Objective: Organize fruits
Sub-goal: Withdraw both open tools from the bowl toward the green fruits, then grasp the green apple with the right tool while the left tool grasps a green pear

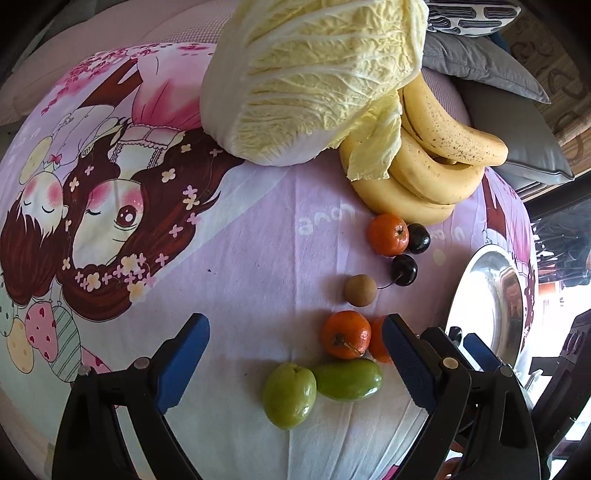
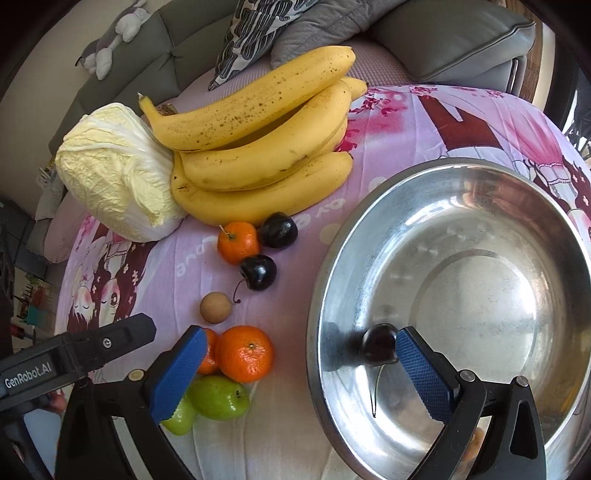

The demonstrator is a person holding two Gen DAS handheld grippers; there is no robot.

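Fruit lies on a pink cartoon-print cloth point(image 1: 258, 229). A banana bunch point(image 2: 266, 147) rests against a napa cabbage point(image 2: 114, 170). In front lie a tangerine point(image 2: 237, 242), two dark cherries point(image 2: 277, 229) point(image 2: 258, 271), a brown longan point(image 2: 215, 307), two more tangerines point(image 2: 245, 352) and two green fruits point(image 2: 218, 397). A steel bowl point(image 2: 369, 229) holds one dark cherry point(image 2: 376, 347). My right gripper point(image 2: 299, 373) is open over the bowl's near rim. My left gripper point(image 1: 295, 362) is open above the green fruits point(image 1: 290, 395) and a tangerine point(image 1: 345, 334).
A grey sofa with cushions point(image 2: 454, 40) and a patterned pillow point(image 2: 255, 29) stands behind the table. A plush toy point(image 2: 114, 33) sits on the sofa back. The bowl point(image 1: 458, 295) lies at the right edge in the left wrist view.
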